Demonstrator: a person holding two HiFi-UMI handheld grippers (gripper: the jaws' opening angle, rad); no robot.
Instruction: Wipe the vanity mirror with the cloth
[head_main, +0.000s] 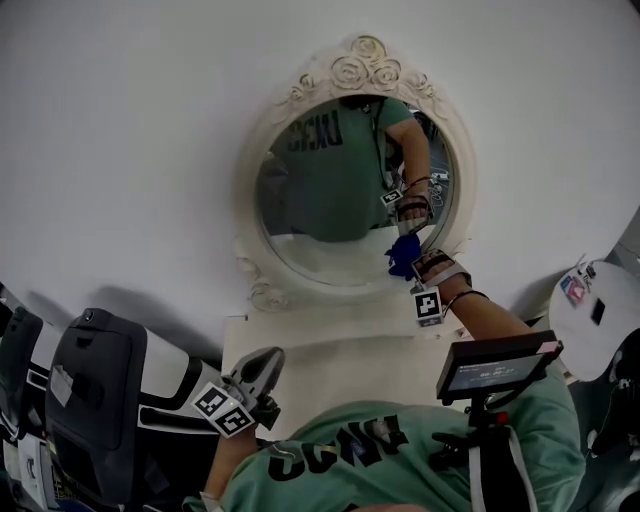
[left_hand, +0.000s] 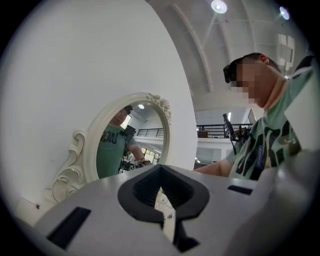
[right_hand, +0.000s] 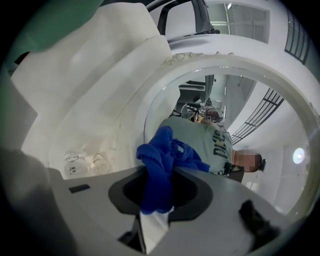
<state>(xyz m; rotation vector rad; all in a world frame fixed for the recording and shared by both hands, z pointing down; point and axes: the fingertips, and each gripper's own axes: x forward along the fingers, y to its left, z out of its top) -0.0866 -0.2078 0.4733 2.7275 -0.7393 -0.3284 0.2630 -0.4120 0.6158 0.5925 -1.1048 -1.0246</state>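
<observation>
An oval vanity mirror (head_main: 340, 190) in an ornate white frame stands on a white vanity top (head_main: 330, 365) against a white wall. My right gripper (head_main: 412, 262) is shut on a blue cloth (head_main: 404, 252), which it holds against the lower right of the glass. The right gripper view shows the blue cloth (right_hand: 162, 160) bunched between the jaws, close to the mirror (right_hand: 235, 115). Low at the front left, my left gripper (head_main: 262, 368) hangs over the vanity edge, shut and holding nothing. The mirror (left_hand: 127, 140) lies ahead of it in the left gripper view.
A dark chair (head_main: 95, 390) stands at the lower left beside the vanity. A round white side table (head_main: 592, 315) with small items sits at the right. A camera rig with a screen (head_main: 495, 365) is mounted on the person's chest.
</observation>
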